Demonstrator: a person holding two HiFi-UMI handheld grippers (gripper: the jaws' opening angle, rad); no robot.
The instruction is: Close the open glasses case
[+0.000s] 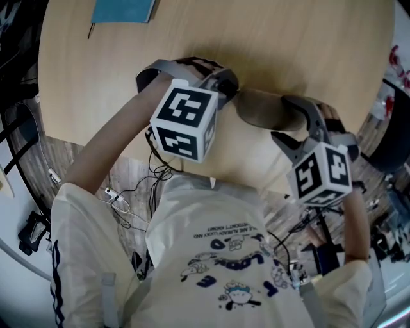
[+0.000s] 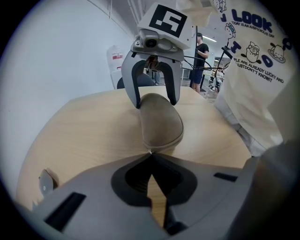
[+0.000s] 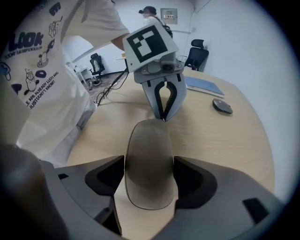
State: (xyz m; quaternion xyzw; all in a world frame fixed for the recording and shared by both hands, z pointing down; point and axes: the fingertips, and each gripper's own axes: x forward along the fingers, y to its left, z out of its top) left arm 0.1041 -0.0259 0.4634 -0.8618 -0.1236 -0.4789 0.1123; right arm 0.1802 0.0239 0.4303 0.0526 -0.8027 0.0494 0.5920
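Observation:
A taupe glasses case (image 1: 259, 109) lies lid down on the round wooden table (image 1: 96, 77), near its front edge. Its zip seam shows along the near rim in the left gripper view. My left gripper (image 2: 150, 153) is shut at the case's (image 2: 161, 122) end, its tips pinching the small metal zipper pull (image 2: 149, 151). From the other end my right gripper (image 3: 150, 173) straddles the case (image 3: 149, 164). Its jaws stand wide, with the pads close beside the case's sides. In the head view the left gripper (image 1: 234, 94) and right gripper (image 1: 286, 120) face each other across the case.
A blue notebook (image 1: 123, 9) lies at the table's far side, and a dark oval object (image 3: 222, 106) rests near it. Cables (image 1: 125, 202) trail on the floor below the table edge. Office chairs (image 3: 196, 51) and a person (image 2: 200, 61) stand in the background.

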